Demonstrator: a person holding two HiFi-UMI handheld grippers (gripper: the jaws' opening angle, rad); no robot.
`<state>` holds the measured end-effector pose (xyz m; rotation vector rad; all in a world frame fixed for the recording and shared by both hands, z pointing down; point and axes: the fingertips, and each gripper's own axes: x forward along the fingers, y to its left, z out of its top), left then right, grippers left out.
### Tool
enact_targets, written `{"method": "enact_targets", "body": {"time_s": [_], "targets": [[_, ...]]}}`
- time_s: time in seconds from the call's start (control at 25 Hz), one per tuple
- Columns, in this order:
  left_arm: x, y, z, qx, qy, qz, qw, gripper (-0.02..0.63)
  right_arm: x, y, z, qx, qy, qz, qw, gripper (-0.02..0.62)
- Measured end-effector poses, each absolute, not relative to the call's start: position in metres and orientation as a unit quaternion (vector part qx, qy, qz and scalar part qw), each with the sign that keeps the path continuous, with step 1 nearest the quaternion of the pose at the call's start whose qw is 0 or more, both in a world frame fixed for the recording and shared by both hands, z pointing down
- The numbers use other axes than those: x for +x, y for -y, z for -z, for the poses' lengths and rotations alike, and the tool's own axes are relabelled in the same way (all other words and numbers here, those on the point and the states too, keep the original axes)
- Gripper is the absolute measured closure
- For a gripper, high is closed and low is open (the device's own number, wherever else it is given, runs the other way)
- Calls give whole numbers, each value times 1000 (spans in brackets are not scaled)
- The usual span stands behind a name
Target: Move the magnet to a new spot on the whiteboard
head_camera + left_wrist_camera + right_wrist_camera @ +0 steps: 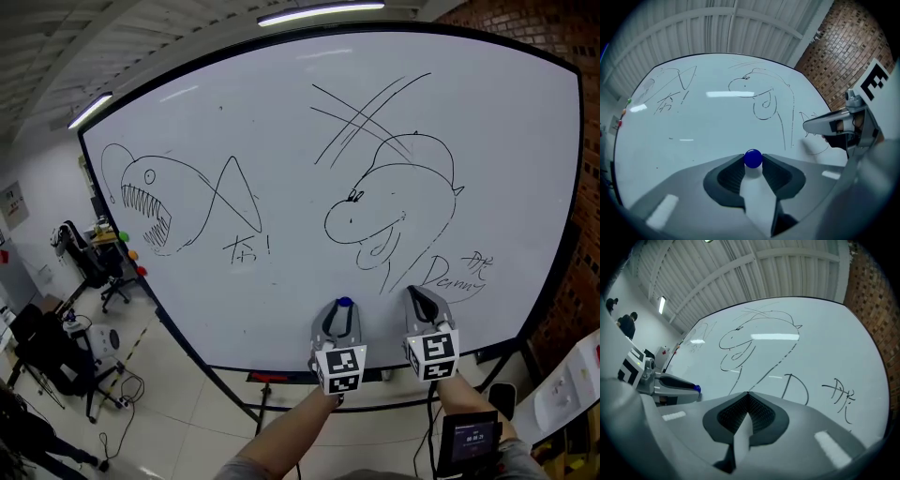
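A small round blue magnet (pixel 344 303) (pixel 753 158) sits pinched between the fingertips of my left gripper (pixel 343 307) (pixel 753 160), which is shut on it near the lower middle of the whiteboard (pixel 281 103). Whether the magnet touches the board's surface I cannot tell. My right gripper (pixel 419 296) (pixel 747 393) is just to the right of it, below the drawn dinosaur head, with its jaws closed together on nothing. The right gripper view shows the left gripper (pixel 689 391) off to the left, with the blue magnet (pixel 697 389) at its tip.
The board carries marker drawings: a toothy fish (pixel 150 202) at left, a dinosaur head (pixel 389 211) and a signature at right. A brick wall (pixel 581 272) stands on the right. Office chairs (pixel 89 267) and cables fill the floor at left. Two people (pixel 623 322) stand far off.
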<state>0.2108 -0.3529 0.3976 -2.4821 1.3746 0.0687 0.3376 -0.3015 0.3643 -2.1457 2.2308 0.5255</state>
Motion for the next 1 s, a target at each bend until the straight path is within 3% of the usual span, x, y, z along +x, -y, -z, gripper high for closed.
{"method": "enact_targets", "body": {"time_s": [1.0], "targets": [[-87,422,-358,-812,-562,-59,149,487,69,382,-336,-597,-777,-198,20,595]]}}
